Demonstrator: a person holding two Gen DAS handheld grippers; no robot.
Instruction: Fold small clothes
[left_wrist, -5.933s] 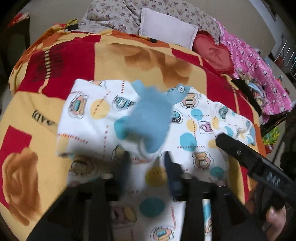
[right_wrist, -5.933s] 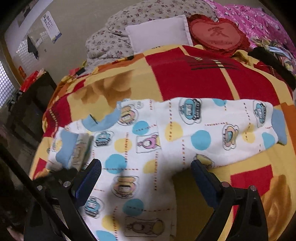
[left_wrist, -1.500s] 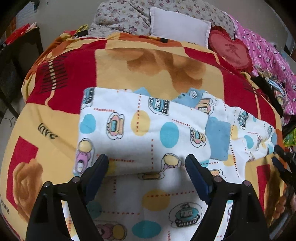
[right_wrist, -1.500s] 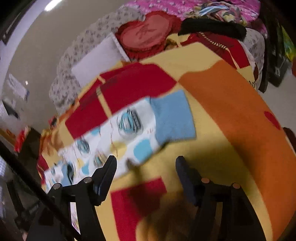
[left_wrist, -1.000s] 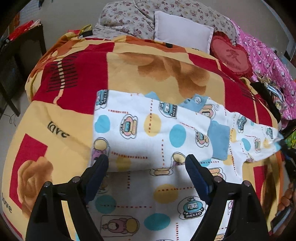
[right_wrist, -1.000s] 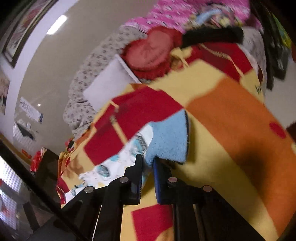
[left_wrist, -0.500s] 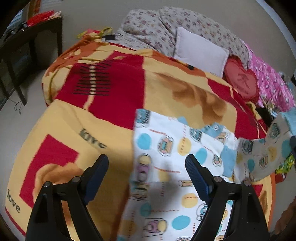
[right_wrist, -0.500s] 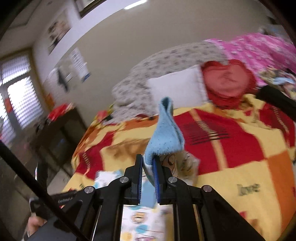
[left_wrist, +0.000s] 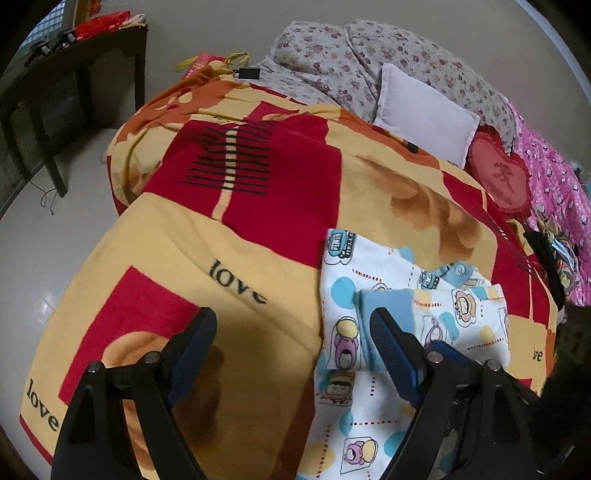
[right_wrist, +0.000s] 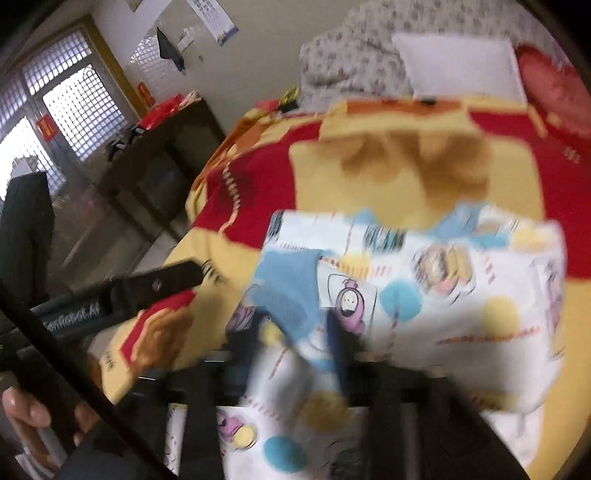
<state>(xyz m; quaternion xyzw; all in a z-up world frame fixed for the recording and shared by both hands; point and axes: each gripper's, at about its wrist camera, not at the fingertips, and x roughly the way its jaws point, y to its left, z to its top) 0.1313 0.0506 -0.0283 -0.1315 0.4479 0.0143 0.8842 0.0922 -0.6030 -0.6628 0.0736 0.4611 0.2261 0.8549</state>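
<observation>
Cotton baby shirt (left_wrist: 373, 295) looks light and limp, so we'd pinch its blue cuff (right_wrist: 288, 284); left gripper (left_wrist: 291, 332) gapes empty, right gripper (right_wrist: 291, 332) blurred, grip uncertain.

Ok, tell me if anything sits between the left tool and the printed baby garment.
Nothing visible does. The left tool hangs open over the blanket, and the garment lies directly beside its right finger, partly behind it, with only bare blanket around. The right tool works on the garment's blue cuff.
</observation>
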